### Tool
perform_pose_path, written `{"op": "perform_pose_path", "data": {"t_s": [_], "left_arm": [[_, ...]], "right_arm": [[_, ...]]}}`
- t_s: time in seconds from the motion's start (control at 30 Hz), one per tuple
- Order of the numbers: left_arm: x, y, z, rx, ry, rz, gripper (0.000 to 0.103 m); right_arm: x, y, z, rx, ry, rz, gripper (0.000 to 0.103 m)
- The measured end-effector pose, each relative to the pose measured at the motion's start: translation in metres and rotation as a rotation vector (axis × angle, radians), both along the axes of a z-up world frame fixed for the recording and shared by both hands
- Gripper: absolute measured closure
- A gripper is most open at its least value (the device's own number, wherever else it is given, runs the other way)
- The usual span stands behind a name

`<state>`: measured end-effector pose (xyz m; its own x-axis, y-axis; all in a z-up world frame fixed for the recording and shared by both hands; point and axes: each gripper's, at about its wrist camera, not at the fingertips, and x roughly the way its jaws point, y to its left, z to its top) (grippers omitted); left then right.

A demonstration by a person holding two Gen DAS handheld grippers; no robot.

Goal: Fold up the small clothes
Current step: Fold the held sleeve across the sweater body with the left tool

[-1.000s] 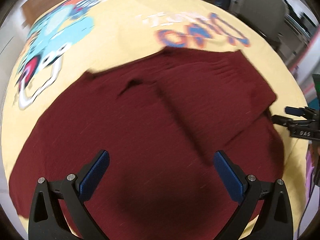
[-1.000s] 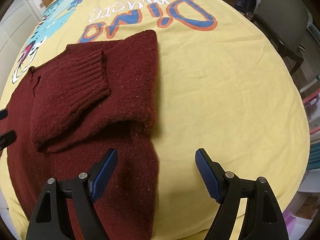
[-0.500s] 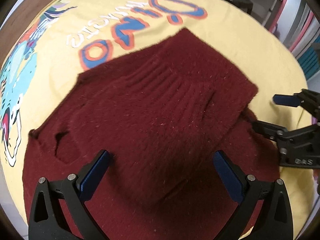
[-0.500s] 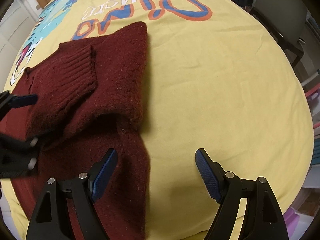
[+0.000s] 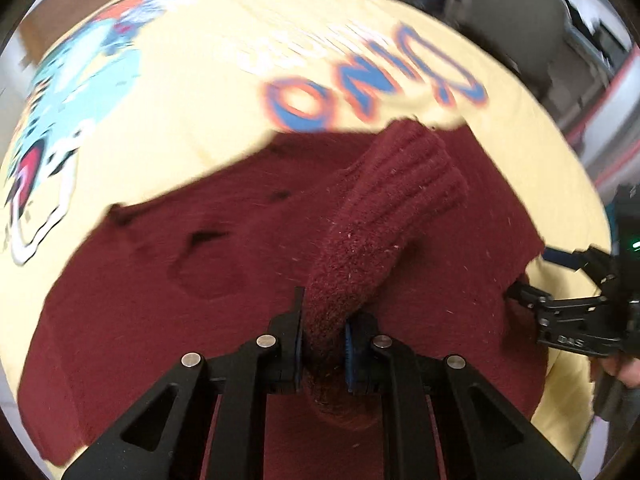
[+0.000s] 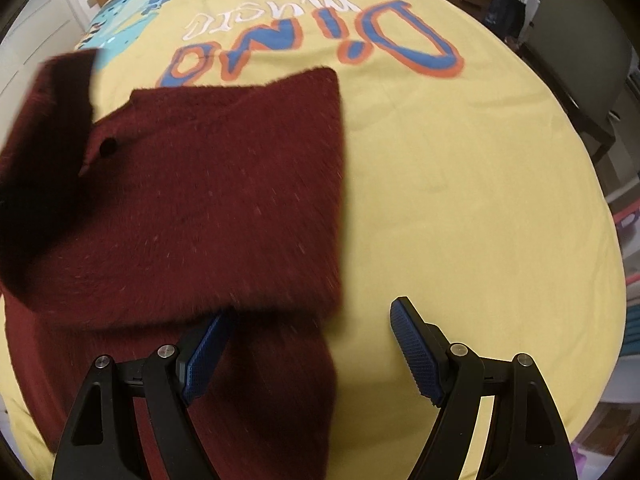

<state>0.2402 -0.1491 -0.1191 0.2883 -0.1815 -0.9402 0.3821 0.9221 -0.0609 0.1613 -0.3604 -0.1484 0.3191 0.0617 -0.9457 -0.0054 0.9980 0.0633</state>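
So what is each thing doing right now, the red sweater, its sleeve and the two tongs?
Red sweater: lying on the yellow sheet, partly folded, one side laid over the body.
Sleeve: lifted off the body, cuff end free.
Left tongs: just closed, pinching the sleeve.
Right tongs: open, holding nothing, over the sweater's edge.
Yellow sheet: spread flat, print showing.

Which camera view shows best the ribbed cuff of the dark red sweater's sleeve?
The left wrist view. There the ribbed cuff stands up in the middle of the picture, with the sleeve pinched in the left claw. In the right wrist view the cuff is only a blurred dark flap at the left edge.
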Motion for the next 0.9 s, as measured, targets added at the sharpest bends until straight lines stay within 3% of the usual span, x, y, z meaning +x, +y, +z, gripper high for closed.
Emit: {"op": "perform_pose_path", "data": {"t_s": [0.03, 0.07, 0.1, 0.3, 0.43, 0.6, 0.73, 0.9], "left_arm": [[0.002, 0.002, 0.005, -0.007, -0.013, 0.024, 0.090], [0.000, 0.007, 0.012, -0.017, -0.028, 0.051, 0.090], [-0.001, 0.017, 0.015, -0.027, -0.041, 0.074, 0.090], [-0.013, 0.068, 0.019, -0.063, -0.072, 0.206, 0.090], [-0.029, 0.095, -0.006, -0.113, -0.007, 0.281, 0.090], [-0.038, 0.105, -0.044, -0.102, 0.074, 0.336, 0.085], [-0.044, 0.120, -0.058, -0.113, 0.125, 0.371, 0.078], [-0.050, 0.145, -0.048, -0.059, 0.115, 0.398, 0.061]], "right_arm": [[0.004, 0.003, 0.000, -0.008, -0.005, 0.003, 0.037], [0.007, 0.005, -0.001, -0.026, -0.003, 0.005, 0.078], [0.010, 0.007, -0.004, -0.041, 0.011, 0.003, 0.088], [0.008, 0.007, -0.010, 0.014, 0.015, -0.022, 0.087], [0.008, 0.012, -0.014, 0.012, 0.027, -0.009, 0.087], [0.009, 0.016, -0.013, 0.008, 0.037, 0.002, 0.087], [0.010, 0.019, -0.011, -0.003, 0.041, 0.012, 0.084], [0.003, 0.016, -0.005, -0.005, 0.042, 0.010, 0.078]]}}
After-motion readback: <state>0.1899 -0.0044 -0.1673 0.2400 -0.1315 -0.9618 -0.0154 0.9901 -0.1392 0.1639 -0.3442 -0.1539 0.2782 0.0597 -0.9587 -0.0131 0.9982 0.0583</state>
